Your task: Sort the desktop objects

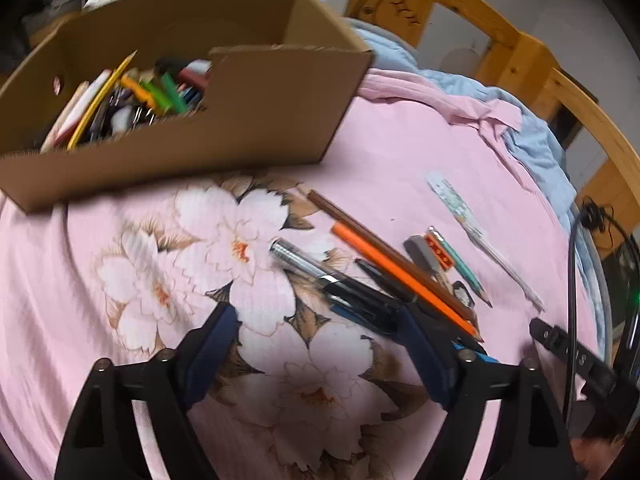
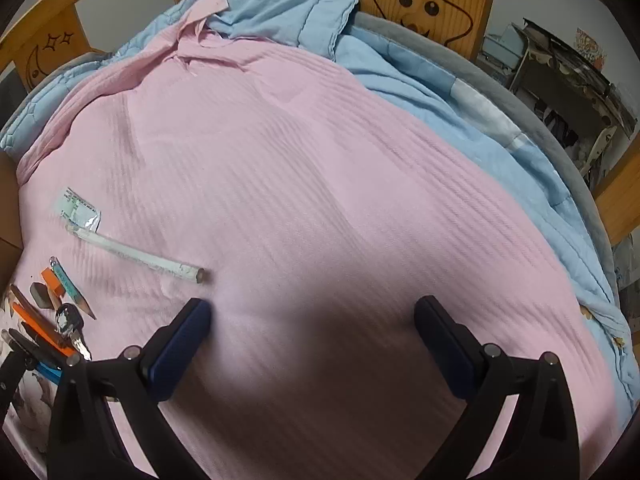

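Cardboard box [image 1: 256, 120] (pens inside) on ribbed pink blanket [image 2: 320, 160]; left gripper [image 1: 316, 332] and right gripper [image 2: 312, 316] spread, empty.

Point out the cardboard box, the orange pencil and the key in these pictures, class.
cardboard box [image 1: 276, 120], left wrist view, on its front wall.
orange pencil [image 1: 404, 276], left wrist view, on the middle of its shaft.
key [image 2: 69, 319], right wrist view, on its dark head.

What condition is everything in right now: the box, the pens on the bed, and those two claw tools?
Cardboard box: open-topped, holding stationery.
Orange pencil: lying loose on the pink blanket.
Silver pen: lying loose.
Clear tube: lying apart from the pile.
Left gripper: open, empty.
Right gripper: open, empty.
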The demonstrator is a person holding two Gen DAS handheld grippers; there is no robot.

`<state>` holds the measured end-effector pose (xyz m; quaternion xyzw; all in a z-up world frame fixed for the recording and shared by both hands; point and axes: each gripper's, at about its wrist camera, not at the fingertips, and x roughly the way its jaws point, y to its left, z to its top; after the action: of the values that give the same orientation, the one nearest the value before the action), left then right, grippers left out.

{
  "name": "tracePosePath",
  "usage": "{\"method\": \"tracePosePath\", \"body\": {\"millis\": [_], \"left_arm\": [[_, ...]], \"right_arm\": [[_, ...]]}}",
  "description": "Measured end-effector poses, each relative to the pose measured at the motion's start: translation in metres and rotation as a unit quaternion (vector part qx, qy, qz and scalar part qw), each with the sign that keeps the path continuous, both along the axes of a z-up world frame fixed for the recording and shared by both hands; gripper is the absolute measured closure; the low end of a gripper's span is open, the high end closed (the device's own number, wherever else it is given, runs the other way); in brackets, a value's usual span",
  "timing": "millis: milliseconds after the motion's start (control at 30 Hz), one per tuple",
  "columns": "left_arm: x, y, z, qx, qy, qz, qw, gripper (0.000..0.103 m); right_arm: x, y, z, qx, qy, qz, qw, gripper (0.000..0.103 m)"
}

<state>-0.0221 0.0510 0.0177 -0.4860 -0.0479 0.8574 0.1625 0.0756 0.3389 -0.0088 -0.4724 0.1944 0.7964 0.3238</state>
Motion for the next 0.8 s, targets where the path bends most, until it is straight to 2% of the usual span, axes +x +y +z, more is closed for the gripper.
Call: {"method": "tracePosePath", "body": {"millis": [67,167,300,367,433,500,567,700,800], "left_arm": [[0.0,-0.003,-0.002,0.006,-0.003,0.008,0.9999,0.015],[0.004,-0.003,0.0,-0.012,0.004,0.013,0.9998,0.015],[0.018,-0.005,-0.003,-0.025,0.006,0.026,0.9993,0.016],[0.018,0.003,-0.012,-0.059,0.003,0.022,0.998,0.016],[0.024,0.02,-0.014,-0.115,0.029,0.001,0.9929,0.013],[0.03,0.028,-0.015,-0.142,0.051,-0.006,0.9885,0.01],[0.031,0.026,-0.016,-0.141,0.055,-0.001,0.9885,0.008],[0.026,0.014,-0.019,-0.1,0.035,0.015,0.9943,0.005],[0.03,0.018,-0.021,-0.118,0.047,0.02,0.9917,0.0]], "right_arm": [[0.004,-0.001,-0.001,0.009,0.013,0.003,1.0,0.0],[0.011,-0.003,-0.002,0.022,0.037,0.01,0.999,0.0],[0.008,-0.004,-0.002,0.031,0.034,0.01,0.999,0.0],[0.008,-0.004,-0.002,0.034,0.036,0.009,0.999,0.0],[0.009,-0.014,-0.003,0.036,0.037,0.008,0.999,0.0],[0.008,-0.013,-0.004,0.038,0.036,0.008,0.999,0.0],[0.007,-0.014,-0.003,0.04,0.036,0.007,0.999,0.0],[0.01,-0.014,-0.003,0.041,0.038,0.006,0.998,0.0],[0.01,-0.015,-0.003,0.044,0.039,0.004,0.998,0.0]]}}
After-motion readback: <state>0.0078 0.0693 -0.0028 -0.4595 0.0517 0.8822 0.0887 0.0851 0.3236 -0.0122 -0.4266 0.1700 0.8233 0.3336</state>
